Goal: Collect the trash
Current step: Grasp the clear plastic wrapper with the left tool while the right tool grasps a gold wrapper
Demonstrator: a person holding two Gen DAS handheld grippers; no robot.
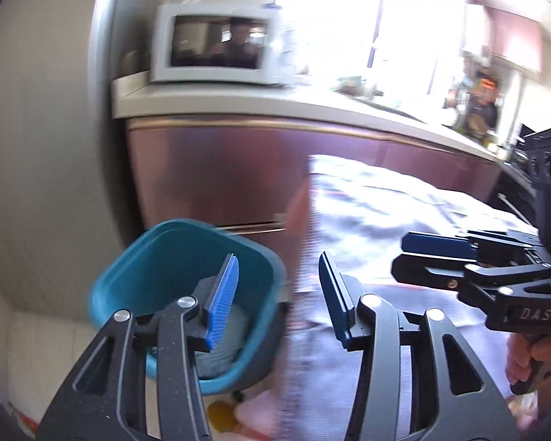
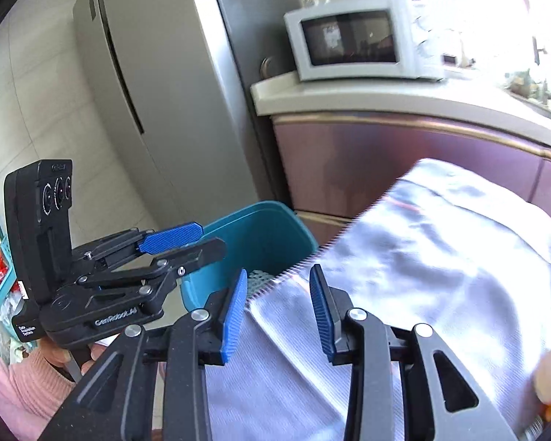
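Tools (image 1: 279, 294) (image 2: 277, 307) both agape, unclamped; blurred silver bag (image 2: 422, 257) half-hiding teal bin (image 1: 158, 257).

Both wrist cams tilt down, close over teal bin (image 1: 187, 294) (image 2: 260, 235); both share microwave (image 1: 216, 47) (image 2: 352, 38) upper frame.

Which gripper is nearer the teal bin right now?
Left. The left gripper sits just at the teal bin, one finger over its opening. The right gripper is off to the side, over the silver bag.
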